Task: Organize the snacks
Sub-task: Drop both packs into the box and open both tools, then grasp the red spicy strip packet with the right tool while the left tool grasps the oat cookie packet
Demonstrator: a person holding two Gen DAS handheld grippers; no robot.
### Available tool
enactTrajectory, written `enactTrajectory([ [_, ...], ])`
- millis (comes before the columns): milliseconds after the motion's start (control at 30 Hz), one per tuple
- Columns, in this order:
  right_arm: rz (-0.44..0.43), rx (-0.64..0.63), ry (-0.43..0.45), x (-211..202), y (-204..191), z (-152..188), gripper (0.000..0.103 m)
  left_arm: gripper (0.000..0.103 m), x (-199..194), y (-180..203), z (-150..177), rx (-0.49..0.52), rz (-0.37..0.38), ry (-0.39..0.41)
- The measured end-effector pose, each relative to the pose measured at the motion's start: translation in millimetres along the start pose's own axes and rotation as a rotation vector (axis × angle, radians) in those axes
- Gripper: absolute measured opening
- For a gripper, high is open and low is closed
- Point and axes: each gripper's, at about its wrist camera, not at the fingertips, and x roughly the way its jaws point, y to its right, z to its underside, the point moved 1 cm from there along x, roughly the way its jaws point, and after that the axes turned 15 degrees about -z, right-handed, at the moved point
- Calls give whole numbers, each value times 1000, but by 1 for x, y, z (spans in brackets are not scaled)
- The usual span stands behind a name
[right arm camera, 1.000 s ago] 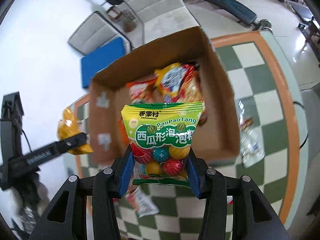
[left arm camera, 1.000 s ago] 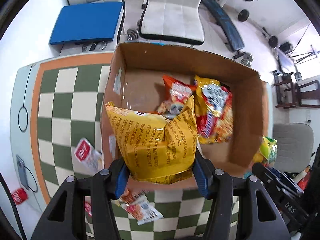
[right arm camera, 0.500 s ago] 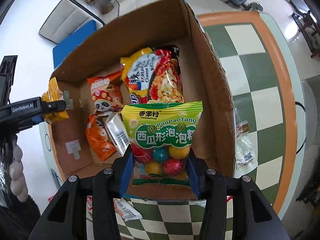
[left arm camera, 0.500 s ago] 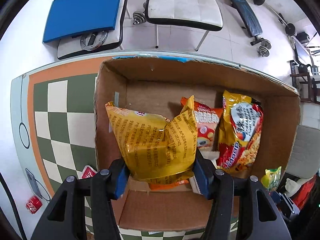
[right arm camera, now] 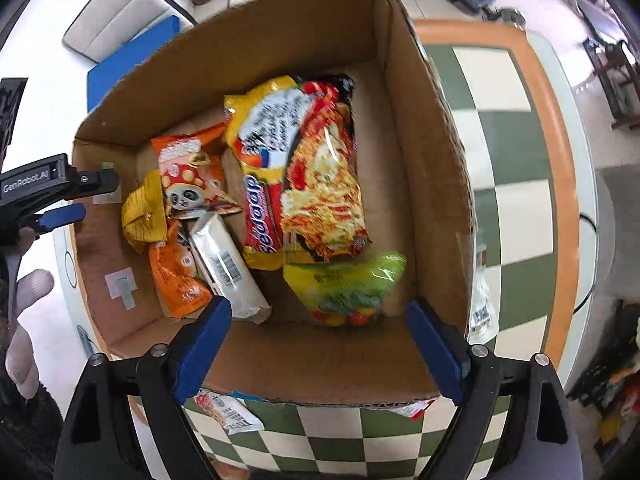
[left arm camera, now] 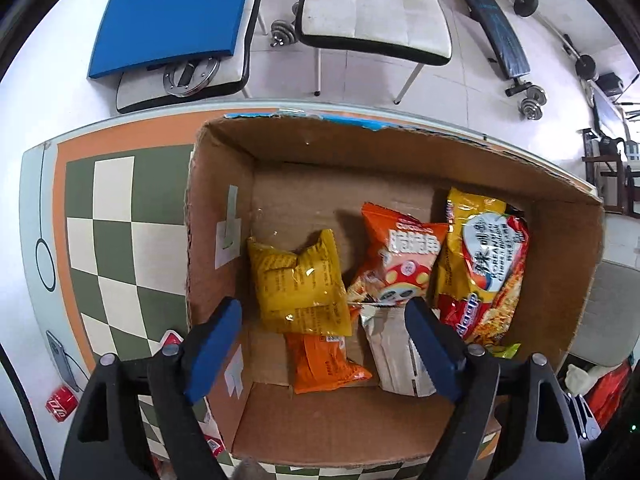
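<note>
A pale tiled floor (left arm camera: 360, 76) holds two white chairs (left arm camera: 376, 4), one carrying a blue pad (left arm camera: 172, 20) (a metal disc beneath it), beside a dark weight bench (left arm camera: 496, 32) and dumbbells (left arm camera: 532, 102).

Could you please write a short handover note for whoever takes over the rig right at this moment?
Left gripper: jaws opening, nothing between the pads; the yellow packet lies below it in the cardboard box.
Right gripper: jaws opening, empty; the green candy bag sits in the box's near right corner.
Also boxed: noodle pack, panda snack bag, orange packet, white bar.
Left to do: a packet by the box's near wall and a clear wrapper on the checkered table.
</note>
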Motion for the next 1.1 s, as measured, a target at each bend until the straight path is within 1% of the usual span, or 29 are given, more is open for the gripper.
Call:
enactTrajectory([
  [167,6,-34,49,-10,-10,1,95,84,-17,1,16,32,17,44],
  [233,-2,-57,66,-15,-15,3,96,84,-29,0,27,43,33,89],
  [333,0,-104,110,-24,-24,7,97,84,-47,-5,47,44,10,172],
  [367,-4,-116,122,-25,-27,8,97,84,-54,-9,57,29,1,208],
  [433,-31,-143,143,-29,-32,14,98,84,-63,-15,69,11,4,250],
  [567,-55,-195,178,-40,-44,30,98,84,-81,-31,101,-47,-3,349],
  [633,-71,-218,183,-45,-48,40,98,84,-84,-37,121,-71,-7,373],
  [733,-58,-272,172,-48,-53,61,98,84,-83,-43,154,-99,-10,394],
  [833,-13,-350,138,-47,-50,91,98,84,-68,-45,193,-137,-42,387],
  [900,11,-377,91,-40,-42,109,98,84,-49,-46,218,-161,-72,356],
  [933,26,-379,55,-33,-33,121,98,84,-38,-47,229,-174,-77,335],
  [967,44,-365,47,-29,-24,130,98,84,-22,-47,241,-191,-67,293],
  [1000,62,-356,40,-24,-15,138,98,84,-3,-46,253,-204,-42,237],
  [1033,79,-359,13,-16,-5,145,98,84,13,-44,260,-212,-23,189],
  [1067,87,-356,-15,-6,4,150,97,84,36,-41,269,-217,-3,121],
  [1100,89,-341,-39,3,14,154,97,84,51,-37,276,-219,4,81],
])
